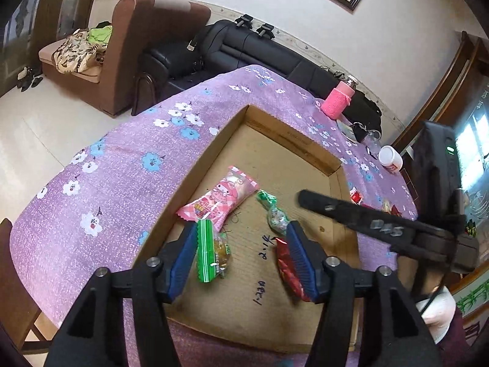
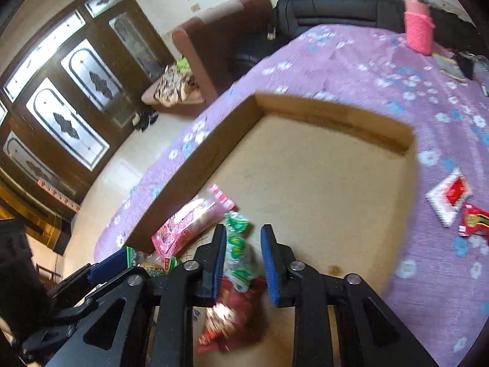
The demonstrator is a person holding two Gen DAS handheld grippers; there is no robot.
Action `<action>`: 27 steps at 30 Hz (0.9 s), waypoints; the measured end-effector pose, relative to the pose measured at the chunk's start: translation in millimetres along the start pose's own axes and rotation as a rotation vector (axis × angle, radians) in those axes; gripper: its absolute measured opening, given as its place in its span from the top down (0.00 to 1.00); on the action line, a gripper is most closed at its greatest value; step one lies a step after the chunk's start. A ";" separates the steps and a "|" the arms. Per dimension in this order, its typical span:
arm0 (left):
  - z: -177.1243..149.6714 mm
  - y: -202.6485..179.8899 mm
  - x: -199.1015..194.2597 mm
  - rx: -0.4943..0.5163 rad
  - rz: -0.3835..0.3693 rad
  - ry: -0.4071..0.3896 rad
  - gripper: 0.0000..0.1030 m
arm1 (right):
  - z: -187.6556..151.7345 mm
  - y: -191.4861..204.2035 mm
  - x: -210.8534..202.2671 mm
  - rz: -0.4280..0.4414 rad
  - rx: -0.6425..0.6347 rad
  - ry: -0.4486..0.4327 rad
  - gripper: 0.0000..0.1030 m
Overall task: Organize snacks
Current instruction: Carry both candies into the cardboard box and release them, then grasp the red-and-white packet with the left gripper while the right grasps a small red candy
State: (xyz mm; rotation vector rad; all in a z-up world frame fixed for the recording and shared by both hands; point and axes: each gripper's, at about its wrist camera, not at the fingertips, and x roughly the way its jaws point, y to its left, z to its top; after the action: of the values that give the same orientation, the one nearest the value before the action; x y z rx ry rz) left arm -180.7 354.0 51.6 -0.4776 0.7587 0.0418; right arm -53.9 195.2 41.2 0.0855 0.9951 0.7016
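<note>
Purple flowered cloth covers the bench [image 1: 128,165], with a shallow cardboard tray [image 1: 287,136] on it. Four snacks already lie in the tray: a pink packet [image 1: 220,200], a green-striped packet [image 1: 211,253], a green-wrapped candy [image 1: 273,212] and a red packet [image 1: 285,264]. Two more red packets [image 2: 458,208] wait on the cloth beside the tray. The left gripper [image 1: 243,257] hangs above with jaws wide and empty. The right gripper [image 2: 243,244] has jaws partly apart, nothing clearly held. Both crowd one corner, so they could collide or drag a placed wrapper out.
</note>
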 end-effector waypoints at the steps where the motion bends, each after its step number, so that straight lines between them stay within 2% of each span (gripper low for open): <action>1: -0.4 -3.3 -2.6 0.006 0.006 -0.004 0.38 | -2.2 -7.8 -13.9 -0.010 0.006 -0.025 0.63; 4: -2.1 -18.4 -9.0 0.040 0.046 -0.020 0.31 | -9.8 -28.8 -49.5 -0.047 0.012 -0.084 0.56; 7: -4.9 -40.9 -14.5 0.089 0.025 -0.033 0.27 | -20.4 -60.9 -91.5 -0.114 0.034 -0.136 0.56; 9: -7.9 -58.9 -16.1 0.120 -0.003 -0.036 0.21 | -26.1 -87.5 -123.4 -0.171 0.052 -0.165 0.51; 12: -13.6 -91.9 -14.7 0.176 -0.093 -0.023 0.18 | -41.0 -132.2 -169.1 -0.314 0.083 -0.235 0.30; 15: -23.0 -117.2 -8.4 0.203 -0.158 0.013 0.18 | -60.0 -184.4 -198.0 -0.440 0.182 -0.260 0.29; 17: -30.4 -133.4 1.2 0.232 -0.165 0.049 0.18 | -74.1 -218.7 -200.6 -0.399 0.293 -0.230 0.29; 20: -40.6 -154.4 15.2 0.268 -0.170 0.100 0.18 | -86.3 -246.7 -189.8 -0.359 0.377 -0.205 0.32; 23: -41.1 -171.4 19.6 0.301 -0.177 0.114 0.18 | -89.4 -259.1 -173.3 -0.336 0.384 -0.194 0.34; 27: -31.5 -198.7 26.6 0.371 -0.175 0.095 0.18 | -87.2 -267.7 -158.8 -0.304 0.368 -0.191 0.45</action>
State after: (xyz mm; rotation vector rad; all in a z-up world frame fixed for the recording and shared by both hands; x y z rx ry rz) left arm -141.0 159.5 93.8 -0.1906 0.7942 -0.2822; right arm -43.5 -126.3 9.7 0.3102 0.9188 0.2219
